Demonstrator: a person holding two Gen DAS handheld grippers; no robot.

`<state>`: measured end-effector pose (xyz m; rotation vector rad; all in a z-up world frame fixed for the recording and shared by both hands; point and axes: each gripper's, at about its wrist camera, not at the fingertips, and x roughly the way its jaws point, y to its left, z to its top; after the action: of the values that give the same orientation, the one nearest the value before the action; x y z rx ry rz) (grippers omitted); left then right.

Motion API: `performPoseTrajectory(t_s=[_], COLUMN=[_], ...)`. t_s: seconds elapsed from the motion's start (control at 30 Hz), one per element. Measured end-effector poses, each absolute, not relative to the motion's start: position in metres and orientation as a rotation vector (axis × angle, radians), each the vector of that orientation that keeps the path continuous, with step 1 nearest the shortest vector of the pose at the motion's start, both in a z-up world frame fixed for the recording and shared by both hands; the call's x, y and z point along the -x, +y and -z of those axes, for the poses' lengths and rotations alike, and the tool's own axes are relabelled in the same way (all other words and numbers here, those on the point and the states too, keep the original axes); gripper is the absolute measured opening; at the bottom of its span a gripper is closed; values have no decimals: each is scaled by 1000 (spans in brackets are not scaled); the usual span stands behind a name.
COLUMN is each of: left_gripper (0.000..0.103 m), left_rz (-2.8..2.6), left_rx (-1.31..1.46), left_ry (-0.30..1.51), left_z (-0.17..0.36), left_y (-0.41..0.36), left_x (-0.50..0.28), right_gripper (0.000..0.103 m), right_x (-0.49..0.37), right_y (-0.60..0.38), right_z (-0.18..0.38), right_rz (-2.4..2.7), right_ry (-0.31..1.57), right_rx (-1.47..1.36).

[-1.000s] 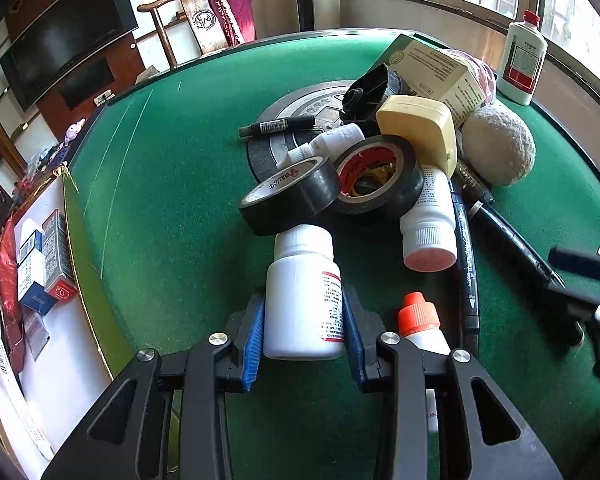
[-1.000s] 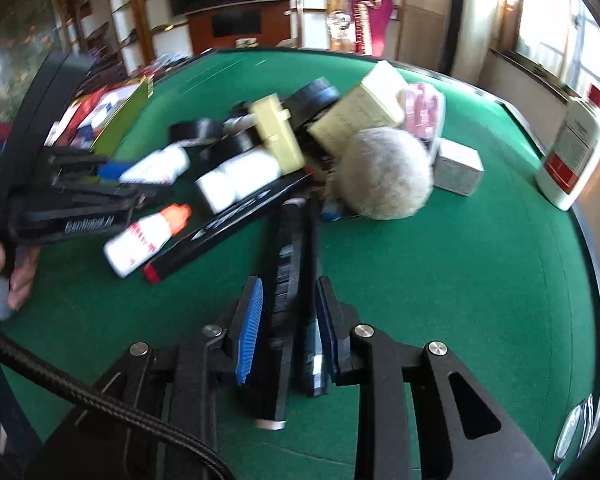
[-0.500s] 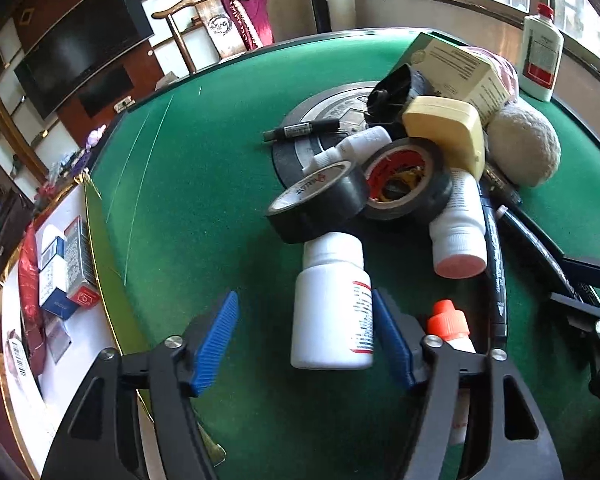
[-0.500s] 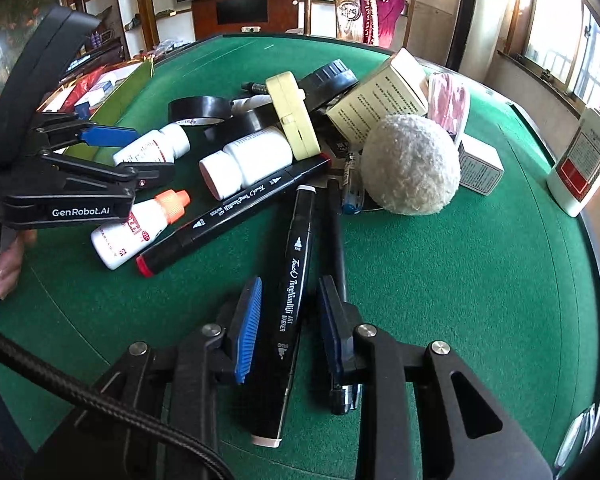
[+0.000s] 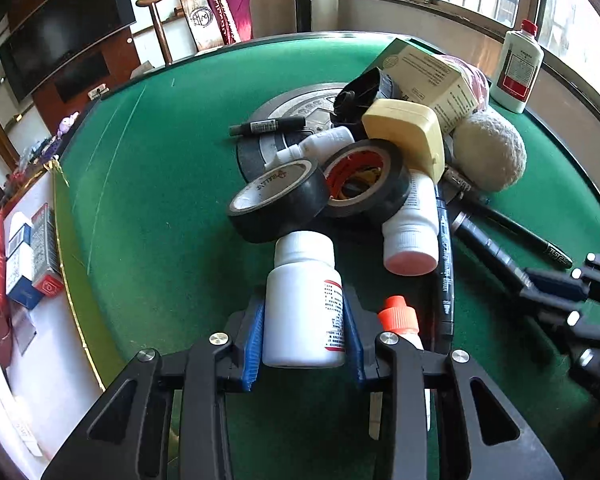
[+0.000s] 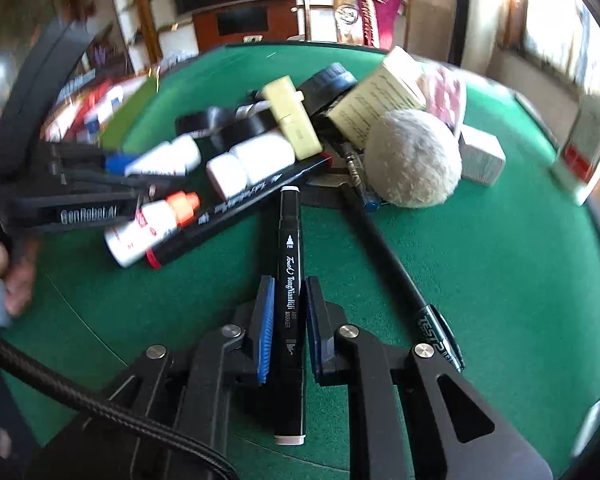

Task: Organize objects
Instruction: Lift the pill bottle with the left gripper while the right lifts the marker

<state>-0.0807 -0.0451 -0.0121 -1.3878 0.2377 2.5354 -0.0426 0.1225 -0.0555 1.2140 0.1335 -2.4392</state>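
In the left wrist view, the left gripper (image 5: 304,332) clamps a white pill bottle (image 5: 304,304) at lower centre, just below a black tape roll (image 5: 276,204) on the green table (image 5: 160,200).

In the right wrist view, the right gripper (image 6: 290,328) grips a black marker (image 6: 289,292) at lower centre; a fuzzy ball (image 6: 414,164) sits upper right.

Ahead of my left tongs (image 5: 304,340) the tape rolls (image 5: 278,206) and bottles (image 5: 410,236) block passage. Bare desk (image 5: 152,200) lies to their left. A pen (image 6: 392,256) flanks my right tongs (image 6: 288,330).
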Motion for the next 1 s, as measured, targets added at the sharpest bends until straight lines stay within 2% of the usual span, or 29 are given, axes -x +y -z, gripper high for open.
performPoseTrajectory(t_s=[0.77, 1.0], left_gripper=[30, 30], left_rz=[-2546, -2589], left_rx=[1240, 1210], left_ry=[23, -66], left_z=[-27, -39], left_y=[-67, -91], left_x=[71, 73], right_gripper=[12, 13], right_x=[46, 49], right_y=[131, 93], right_z=[32, 16], right_rz=[2379, 2339], right_ry=[-220, -190], right_rx=[-1113, -1079])
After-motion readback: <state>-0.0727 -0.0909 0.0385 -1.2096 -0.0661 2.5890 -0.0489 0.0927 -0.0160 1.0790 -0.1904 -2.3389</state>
